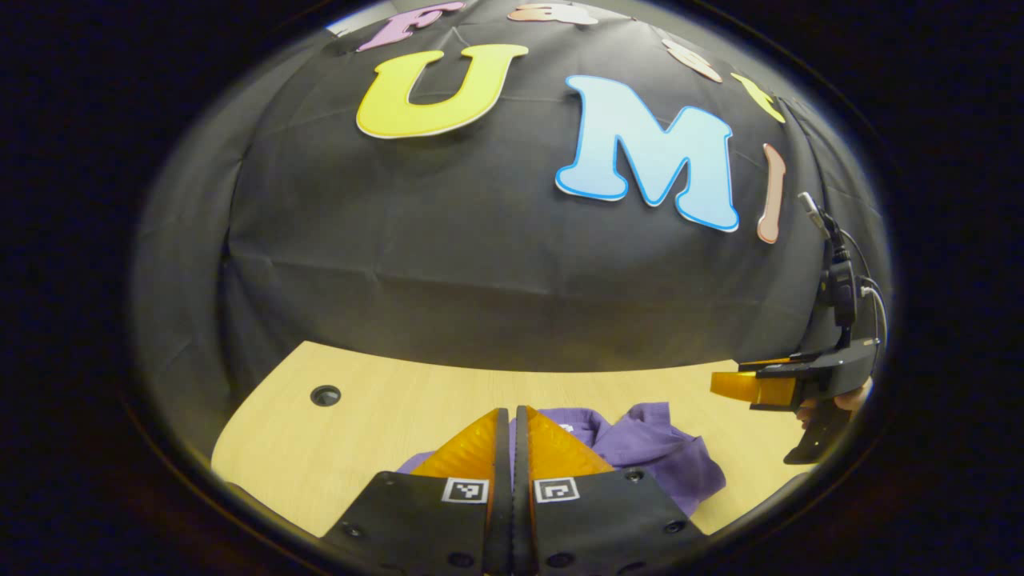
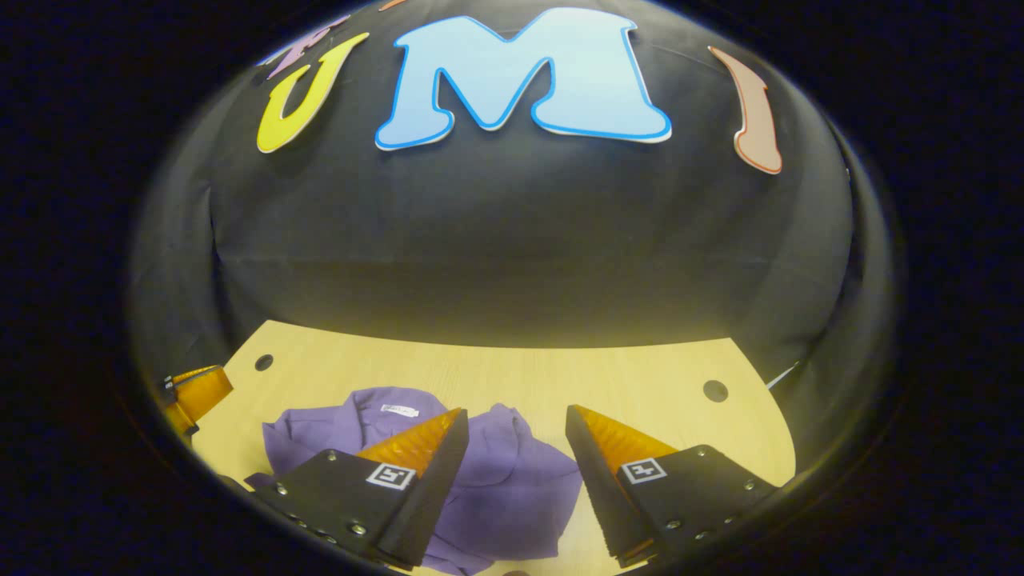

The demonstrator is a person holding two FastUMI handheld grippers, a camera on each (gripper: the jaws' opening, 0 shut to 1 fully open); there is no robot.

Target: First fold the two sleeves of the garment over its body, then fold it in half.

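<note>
A purple garment [image 2: 496, 480] lies crumpled on the light wooden table [image 2: 560, 376], with a white neck label [image 2: 398, 410] facing up. My right gripper [image 2: 516, 416] hovers open above the garment's right part, with only cloth showing in the gap below. My left gripper [image 1: 512, 411] is shut, its fingers pressed together with nothing seen between them. It hangs over the near left part of the garment [image 1: 664, 456]. In the left gripper view the right gripper [image 1: 756, 388] shows at the far right, held by a hand. In the right gripper view the left gripper [image 2: 196, 392] shows at the far left edge.
The table [image 1: 384, 416] has round cable holes [image 1: 325, 394] [image 2: 714, 390] near its back corners. A black cloth wall [image 2: 512, 264] stands right behind the table's far edge. Bare wood lies to the right of the garment.
</note>
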